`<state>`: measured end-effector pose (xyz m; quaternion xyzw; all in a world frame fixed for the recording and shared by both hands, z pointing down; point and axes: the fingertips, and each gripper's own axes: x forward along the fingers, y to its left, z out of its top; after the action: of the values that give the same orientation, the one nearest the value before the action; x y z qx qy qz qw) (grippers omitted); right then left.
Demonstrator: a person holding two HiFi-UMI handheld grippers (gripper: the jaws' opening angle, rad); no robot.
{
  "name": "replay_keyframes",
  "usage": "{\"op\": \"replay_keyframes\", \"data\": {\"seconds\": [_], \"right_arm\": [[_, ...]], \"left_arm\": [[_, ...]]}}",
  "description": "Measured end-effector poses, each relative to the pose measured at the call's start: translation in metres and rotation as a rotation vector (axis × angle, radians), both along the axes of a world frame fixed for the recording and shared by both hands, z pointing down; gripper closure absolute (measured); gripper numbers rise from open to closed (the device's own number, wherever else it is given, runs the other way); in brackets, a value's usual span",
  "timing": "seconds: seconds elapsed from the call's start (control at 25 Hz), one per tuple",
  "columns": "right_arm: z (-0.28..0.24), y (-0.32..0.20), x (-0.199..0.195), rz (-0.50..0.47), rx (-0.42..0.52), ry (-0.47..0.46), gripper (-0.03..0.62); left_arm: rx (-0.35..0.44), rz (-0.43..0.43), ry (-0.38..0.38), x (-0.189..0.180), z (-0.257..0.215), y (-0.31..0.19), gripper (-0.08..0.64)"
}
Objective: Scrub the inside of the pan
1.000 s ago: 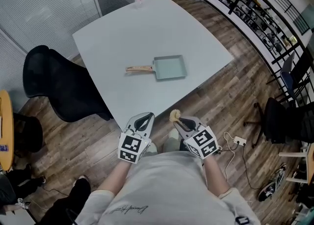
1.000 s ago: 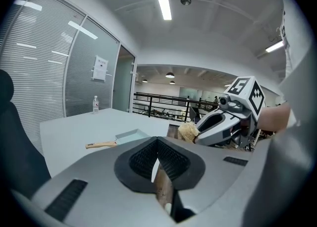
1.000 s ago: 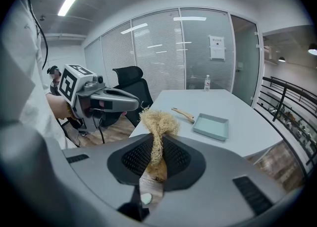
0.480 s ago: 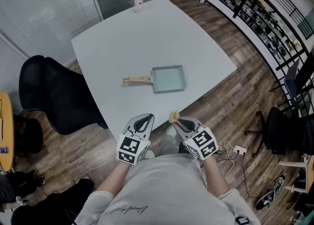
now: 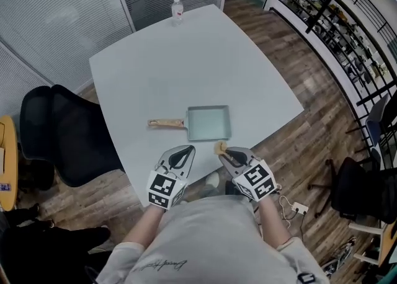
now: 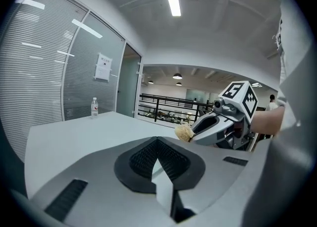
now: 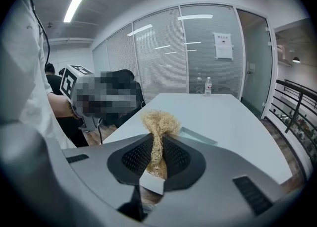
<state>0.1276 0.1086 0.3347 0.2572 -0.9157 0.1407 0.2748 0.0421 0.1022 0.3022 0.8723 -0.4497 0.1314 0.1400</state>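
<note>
We had not started scrubbing: our right gripper (image 5: 224, 151) clenched a tan fibre scrubber (image 7: 159, 122), our left gripper (image 5: 180, 154) was closed and empty, both at the tabletop's (image 5: 186, 59) near edge, short of the pale-green square pan (image 5: 208, 123).

Pale grey short-sleeved T-shirt (image 5: 205, 239), dark script print across it. Grey-shelled left gripper (image 5: 185, 148) and right gripper (image 5: 224, 152), black ribbed pads (image 6: 141, 159) lining the jaws, black-and-white marker cube (image 5: 164, 188) on each.

The pan (image 5: 209, 123) is square and pale blue-green, lying flat near the front edge of the surface (image 5: 186, 59), its wooden handle (image 5: 166, 124) pointing left in the head view. The scrubber (image 5: 220, 147) (a tan fibrous wad) is pinched in the right tool (image 5: 226, 152), just short of the pan and not touching it.
</note>
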Motion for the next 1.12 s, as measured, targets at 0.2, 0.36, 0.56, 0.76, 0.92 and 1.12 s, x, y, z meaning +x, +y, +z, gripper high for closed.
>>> {"op": "replay_keyframes", "data": {"seconds": [0.2, 0.36, 0.56, 0.76, 0.92, 1.12], "right_arm": [[0.003, -0.032, 0.002, -0.051, -0.007, -0.001, 0.523], [0.001, -0.052, 0.005, -0.09, -0.006, -0.008, 0.523], [0.008, -0.076, -0.002, -0.129, -0.013, -0.015, 0.523], [0.008, -0.077, -0.002, -0.173, -0.03, -0.022, 0.523], [0.012, -0.074, -0.011, -0.19, -0.053, -0.023, 0.523], [0.013, -0.076, -0.025, -0.182, -0.066, -0.014, 0.523]], "left_arm": [[-0.001, -0.033, 0.005, 0.003, 0.0, -0.029, 0.548], [-0.003, -0.077, 0.005, 0.003, 0.0, -0.046, 0.548], [0.013, -0.12, -0.001, -0.008, 0.002, -0.069, 0.548], [0.007, -0.15, -0.029, -0.008, -0.002, -0.074, 0.548], [-0.01, -0.163, -0.043, -0.017, -0.003, -0.069, 0.548], [-0.028, -0.157, -0.07, -0.04, 0.0, -0.07, 0.548]]}}
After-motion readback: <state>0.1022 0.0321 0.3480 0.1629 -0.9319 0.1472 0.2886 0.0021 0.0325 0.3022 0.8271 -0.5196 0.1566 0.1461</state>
